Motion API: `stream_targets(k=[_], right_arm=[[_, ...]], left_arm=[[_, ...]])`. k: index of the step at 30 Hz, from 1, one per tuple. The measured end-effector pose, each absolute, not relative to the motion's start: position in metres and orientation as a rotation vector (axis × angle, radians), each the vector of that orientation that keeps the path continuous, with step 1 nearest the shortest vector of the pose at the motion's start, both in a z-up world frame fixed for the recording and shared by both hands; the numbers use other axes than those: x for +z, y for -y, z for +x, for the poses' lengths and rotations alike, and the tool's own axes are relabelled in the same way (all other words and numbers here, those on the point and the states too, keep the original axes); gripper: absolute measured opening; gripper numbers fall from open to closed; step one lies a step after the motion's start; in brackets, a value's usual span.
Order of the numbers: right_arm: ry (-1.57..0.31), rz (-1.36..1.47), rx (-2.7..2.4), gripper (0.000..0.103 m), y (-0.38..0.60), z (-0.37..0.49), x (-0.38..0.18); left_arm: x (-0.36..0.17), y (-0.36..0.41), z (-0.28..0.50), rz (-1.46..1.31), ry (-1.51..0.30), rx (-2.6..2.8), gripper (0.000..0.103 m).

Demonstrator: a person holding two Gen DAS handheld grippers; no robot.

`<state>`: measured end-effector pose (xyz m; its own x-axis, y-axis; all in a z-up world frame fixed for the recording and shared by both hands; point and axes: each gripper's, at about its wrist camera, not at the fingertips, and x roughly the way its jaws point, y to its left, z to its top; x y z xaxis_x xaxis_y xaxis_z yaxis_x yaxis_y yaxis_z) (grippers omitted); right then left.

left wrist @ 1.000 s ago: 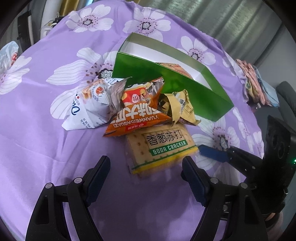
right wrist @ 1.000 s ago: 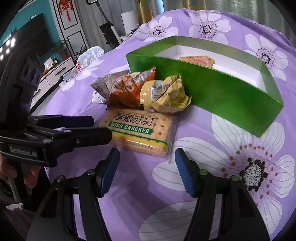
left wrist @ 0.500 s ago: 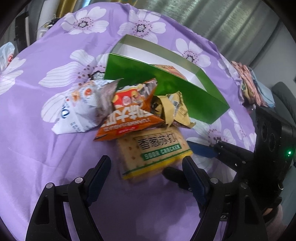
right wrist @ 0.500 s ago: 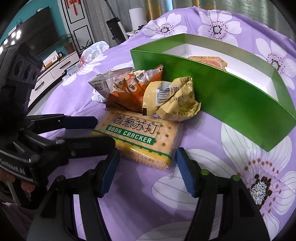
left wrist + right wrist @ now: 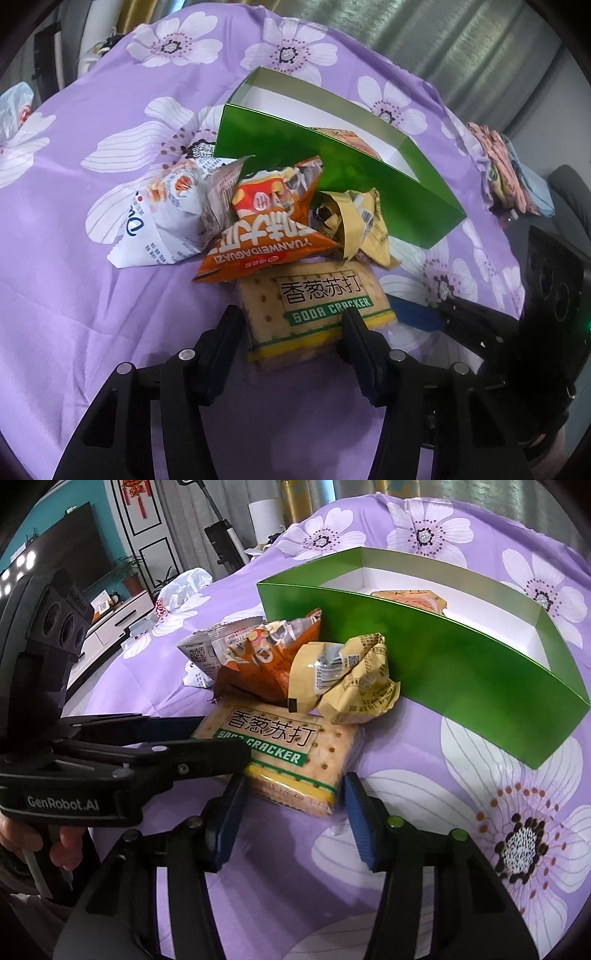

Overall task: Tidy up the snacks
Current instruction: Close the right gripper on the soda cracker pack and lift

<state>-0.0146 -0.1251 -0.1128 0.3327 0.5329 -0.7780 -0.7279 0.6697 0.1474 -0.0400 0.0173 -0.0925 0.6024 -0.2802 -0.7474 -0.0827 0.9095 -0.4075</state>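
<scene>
at the near edge of the snack pile, the cracker pack (image 5: pixel 314 310) lies flat on the purple floral surface (image 5: pixel 74 295), its far edge tucked under the orange bag (image 5: pixel 266 229) and yellow wrapper (image 5: pixel 354 225). my left gripper (image 5: pixel 293 328) straddles the pack's near end, jaws have just been closing, pads at its two sides, looks like a grip on it though contact is hard to confirm. my right gripper (image 5: pixel 295 797) also brackets the pack's near corner, jaws just been closing too, but a gap shows at each pad, so not gripping yet. green box (image 5: pixel 443 664) sits just behind the pile, one snack (image 5: pixel 406 598) already inside. to do this well i'd let one gripper take it, squeeze lightly since crackers crush, slide it out from under the bags before lifting, then clear the box wall.
</scene>
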Motion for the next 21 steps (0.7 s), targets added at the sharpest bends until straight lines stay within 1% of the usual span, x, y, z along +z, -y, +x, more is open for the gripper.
stream_targets(k=[9, 21], right_arm=[[-0.912, -0.219, 0.815, 0.047, 0.136, -0.038, -0.104], [-0.846, -0.207, 0.785, 0.046, 0.151, -0.061, -0.078]], left_arm=[[-0.084, -0.011, -0.058, -0.406, -0.921, -0.136, 0.056], [-0.057, 0.003, -0.078, -0.349, -0.878, -0.159, 0.056]])
